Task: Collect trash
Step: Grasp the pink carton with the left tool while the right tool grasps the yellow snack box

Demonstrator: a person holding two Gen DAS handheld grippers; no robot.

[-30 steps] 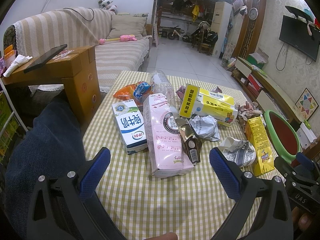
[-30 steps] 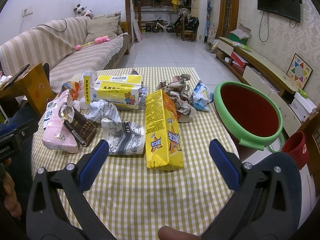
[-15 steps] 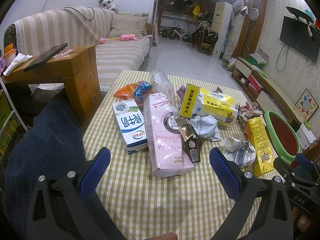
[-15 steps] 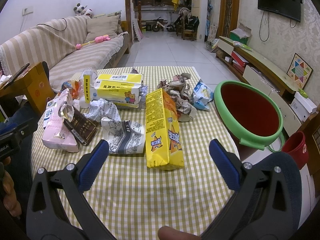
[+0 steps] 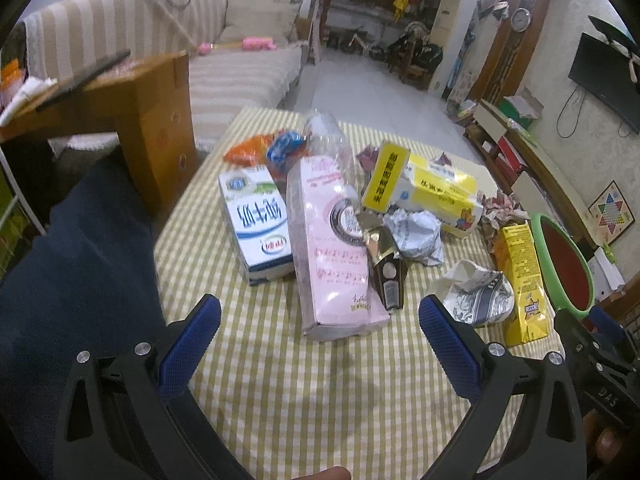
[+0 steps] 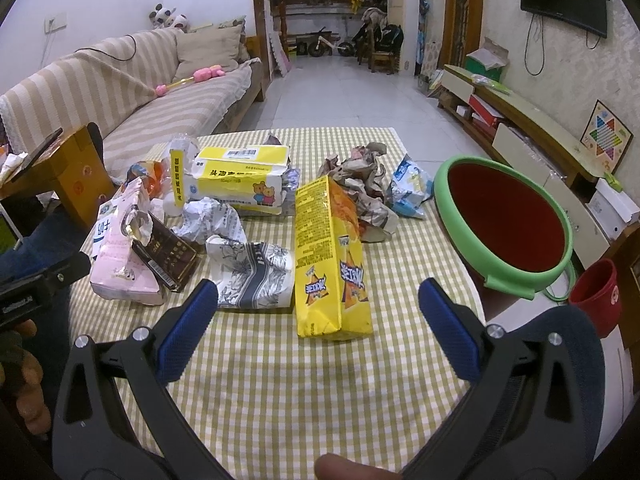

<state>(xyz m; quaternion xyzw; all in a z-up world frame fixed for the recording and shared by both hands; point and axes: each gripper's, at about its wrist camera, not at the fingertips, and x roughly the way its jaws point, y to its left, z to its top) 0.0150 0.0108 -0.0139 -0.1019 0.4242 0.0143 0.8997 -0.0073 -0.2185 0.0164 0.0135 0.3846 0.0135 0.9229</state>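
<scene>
- Trash lies strewn over the checked surface (image 6: 280,380): we see a yellow snack box (image 6: 330,264) on its side nearest our right gripper (image 6: 318,320), with a printed crumpled wrapper (image 6: 256,276) touching its left edge.
- Behind the box sit crumpled brown paper (image 6: 364,184) and a blue-white bag (image 6: 410,188); a yellow tissue pack (image 6: 244,184) lies further left.
- Ahead of our left gripper (image 5: 320,334) lies a pink pack (image 5: 334,252), with a milk carton (image 5: 258,224) just beside it on the left and a dark foil wrapper (image 5: 386,268) leaning against its right side.
- A clear bottle (image 5: 324,132) and orange and blue wrappers (image 5: 264,148) lie at the far end.
- The green bin (image 6: 508,224) stands off the surface's right edge, a red cup (image 6: 596,296) below it.
- A wooden stool (image 5: 148,120) and sofa (image 5: 224,60) stand to the left.
- Both grippers hover with jaws spread wide, holding nothing.
</scene>
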